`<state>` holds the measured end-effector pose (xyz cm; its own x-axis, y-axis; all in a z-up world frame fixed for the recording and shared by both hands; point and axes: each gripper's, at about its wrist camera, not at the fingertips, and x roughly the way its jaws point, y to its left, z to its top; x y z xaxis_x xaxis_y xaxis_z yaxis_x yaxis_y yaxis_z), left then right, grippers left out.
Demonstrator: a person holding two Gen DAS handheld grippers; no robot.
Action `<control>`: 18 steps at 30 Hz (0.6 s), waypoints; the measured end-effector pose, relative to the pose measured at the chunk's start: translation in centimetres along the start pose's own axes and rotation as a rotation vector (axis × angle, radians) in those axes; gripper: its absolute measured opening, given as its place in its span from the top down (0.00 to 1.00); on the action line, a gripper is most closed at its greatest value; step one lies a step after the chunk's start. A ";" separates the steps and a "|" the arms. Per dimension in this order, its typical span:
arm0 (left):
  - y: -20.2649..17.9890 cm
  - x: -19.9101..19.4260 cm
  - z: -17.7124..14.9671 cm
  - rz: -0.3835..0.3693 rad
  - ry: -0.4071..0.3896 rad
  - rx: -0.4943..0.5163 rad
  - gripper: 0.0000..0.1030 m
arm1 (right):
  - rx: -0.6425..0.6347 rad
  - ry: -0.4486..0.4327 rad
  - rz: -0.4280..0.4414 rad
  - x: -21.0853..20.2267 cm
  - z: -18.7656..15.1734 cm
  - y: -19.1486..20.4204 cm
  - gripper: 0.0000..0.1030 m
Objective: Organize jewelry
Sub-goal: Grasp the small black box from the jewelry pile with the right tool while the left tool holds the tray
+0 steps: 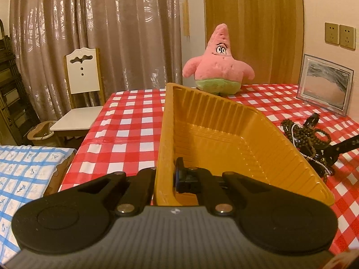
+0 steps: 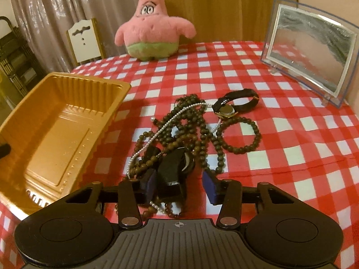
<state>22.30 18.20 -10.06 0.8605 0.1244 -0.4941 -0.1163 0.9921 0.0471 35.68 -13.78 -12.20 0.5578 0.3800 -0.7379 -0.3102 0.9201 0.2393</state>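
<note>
With the left gripper (image 1: pixel 165 177) clamped on the tray (image 1: pixel 215 132) wall near the tabletop's left edge, the half-open right gripper (image 2: pixel 179 186) straddles the tangled jewelry (image 2: pixel 186 130) mid-table, seemingly not yet pinching, and next must close and lift.

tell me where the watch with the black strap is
In the right wrist view the watch lies right of centre on the checked tablecloth, beyond the bead tangle.

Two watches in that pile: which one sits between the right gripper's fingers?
The black-strapped watch at the near end of the bead tangle, between the right gripper fingers. The other watch lies farther back, its strap looped, toward the picture frame.
</note>
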 end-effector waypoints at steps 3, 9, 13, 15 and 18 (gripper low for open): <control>0.0 -0.1 -0.1 -0.009 0.002 0.002 0.98 | 0.011 0.018 0.023 0.5 0.3 -0.2 0.73; 0.1 -0.6 -0.1 -0.016 0.007 -0.004 0.98 | -0.019 -0.009 0.012 -1.0 0.1 -0.4 0.79; 0.1 -0.8 -0.2 -0.018 0.012 -0.013 0.98 | -0.014 -0.046 0.003 -2.7 0.6 -0.7 0.79; 0.1 -1.0 -0.3 -0.020 0.013 -0.015 0.98 | -0.007 -0.052 0.000 -3.3 0.9 -0.8 0.79; -0.1 -1.2 -0.4 -0.024 0.012 -0.018 0.98 | 0.005 -0.069 0.008 -4.5 1.2 -0.6 0.79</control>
<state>21.11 17.95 -9.80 0.8571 0.0998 -0.5054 -0.1043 0.9944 0.0193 34.26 -15.97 -8.24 0.6073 0.3930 -0.6905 -0.3114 0.9173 0.2482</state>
